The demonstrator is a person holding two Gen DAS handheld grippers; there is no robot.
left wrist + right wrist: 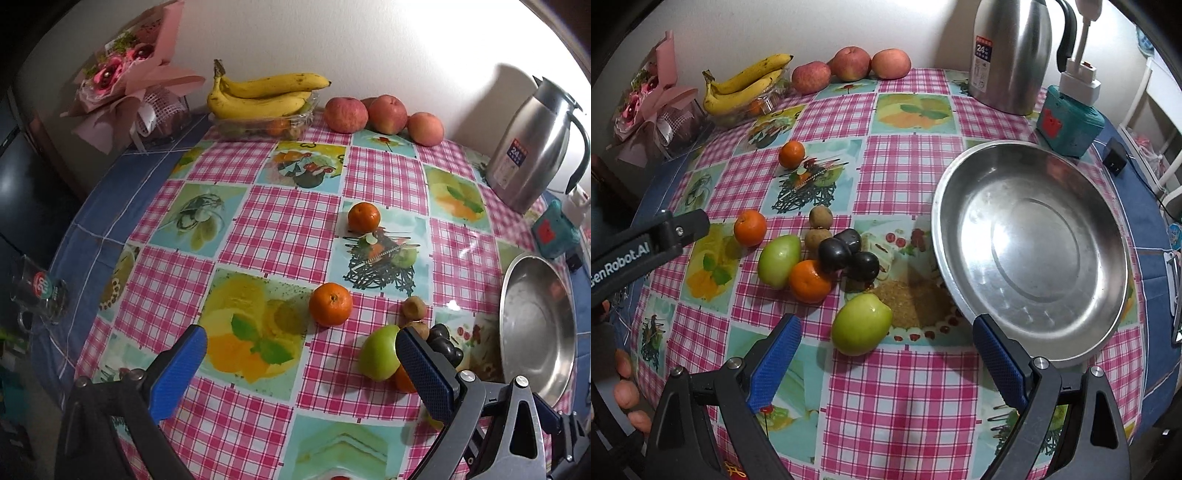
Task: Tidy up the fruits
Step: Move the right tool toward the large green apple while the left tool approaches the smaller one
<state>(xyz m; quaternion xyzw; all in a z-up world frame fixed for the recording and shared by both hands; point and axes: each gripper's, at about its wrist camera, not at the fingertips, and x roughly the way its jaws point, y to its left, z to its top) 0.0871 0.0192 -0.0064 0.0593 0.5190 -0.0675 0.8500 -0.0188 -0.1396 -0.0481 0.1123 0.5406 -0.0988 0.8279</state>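
Observation:
Loose fruit lies on the checked tablecloth: a near green apple [861,325], a second green apple [778,260] [378,352], three tangerines [809,281] [750,228] [791,154], dark plums [834,254] and two small brown fruits [820,217]. An empty steel bowl [1030,236] [535,325] stands to their right. My right gripper [886,345] is open, low over the table just in front of the near green apple. My left gripper [301,356] is open too, with a tangerine [330,304] just beyond its fingertips and its right finger hiding part of the fruit cluster.
Bananas [258,94] rest on a clear tray at the back, with three red apples [384,114] beside them. A steel kettle [1010,55], a teal box [1069,122] with a plug, a pink bouquet [125,74] and a glass mug [37,291] ring the table's edges.

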